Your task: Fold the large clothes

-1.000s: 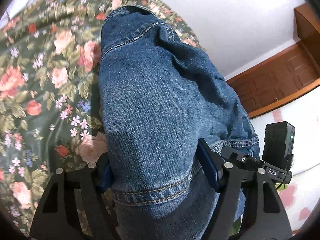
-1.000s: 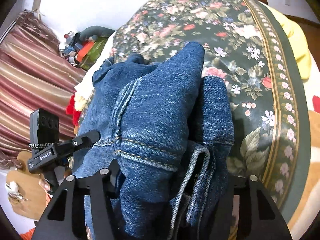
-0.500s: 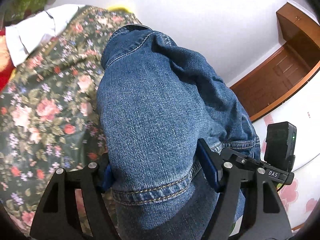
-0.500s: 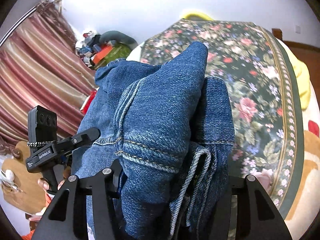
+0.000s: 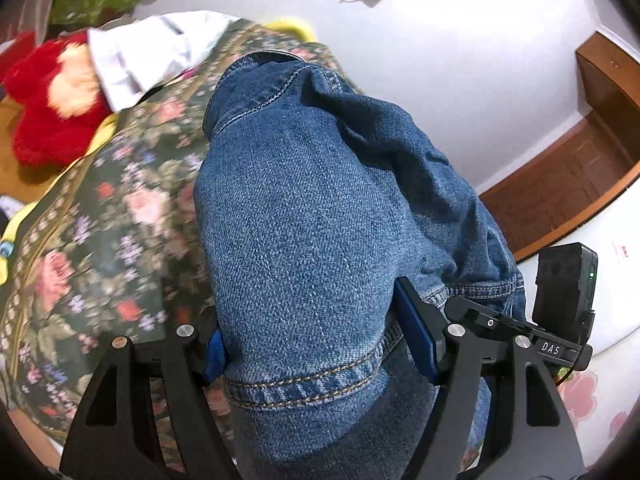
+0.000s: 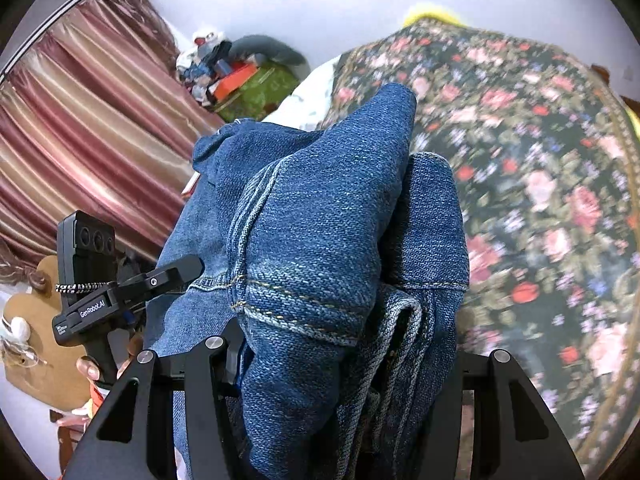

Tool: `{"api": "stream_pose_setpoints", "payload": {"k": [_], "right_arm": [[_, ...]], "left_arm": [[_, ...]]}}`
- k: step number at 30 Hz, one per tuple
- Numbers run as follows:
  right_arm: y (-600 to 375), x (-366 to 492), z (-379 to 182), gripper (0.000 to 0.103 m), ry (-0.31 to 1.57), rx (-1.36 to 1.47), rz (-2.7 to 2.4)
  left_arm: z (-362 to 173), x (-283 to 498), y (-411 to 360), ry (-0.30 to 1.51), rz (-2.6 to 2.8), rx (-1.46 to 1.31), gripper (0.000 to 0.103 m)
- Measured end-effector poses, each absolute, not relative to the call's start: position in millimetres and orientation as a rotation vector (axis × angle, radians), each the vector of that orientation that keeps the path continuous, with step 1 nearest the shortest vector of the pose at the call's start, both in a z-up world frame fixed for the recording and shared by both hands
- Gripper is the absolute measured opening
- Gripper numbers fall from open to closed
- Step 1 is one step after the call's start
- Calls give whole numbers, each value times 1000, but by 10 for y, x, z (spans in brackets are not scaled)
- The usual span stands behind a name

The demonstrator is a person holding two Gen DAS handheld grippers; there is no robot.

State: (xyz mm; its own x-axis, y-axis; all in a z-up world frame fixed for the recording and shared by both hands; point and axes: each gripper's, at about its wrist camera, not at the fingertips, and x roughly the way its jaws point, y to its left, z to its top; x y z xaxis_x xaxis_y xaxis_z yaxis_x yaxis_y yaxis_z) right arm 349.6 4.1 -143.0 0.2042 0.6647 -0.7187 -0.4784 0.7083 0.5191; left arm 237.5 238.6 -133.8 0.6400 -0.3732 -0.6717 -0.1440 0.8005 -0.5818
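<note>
A: What is the biggest thing here?

B: The bed (image 6: 540, 160), with a dark cover full of flowers. It lies under and behind everything.

A: And the blue thing?

B: That is a denim garment (image 5: 320, 220). It is bunched up and held above the bed by both grippers.

A: Where is it on the left gripper (image 5: 316, 348)?

B: A thick fold with a stitched hem sits right between the fingers (image 5: 416, 332). They are clamped on it from both sides.

A: And the right gripper (image 6: 340, 364)?

B: It squeezes another fat bunch of denim, seams and all. The cloth bulges up over its fingers and hides one of them.
</note>
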Motion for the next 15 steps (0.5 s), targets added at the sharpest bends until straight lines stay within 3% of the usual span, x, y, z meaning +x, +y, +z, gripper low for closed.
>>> {"api": "stream_pose_setpoints", "payload": {"k": [15], "right_arm": [[433,3551,-2324,51,1247,115,711]], "left_arm": [[-2403,2529,2709,1007,-102,-743,72]]}}
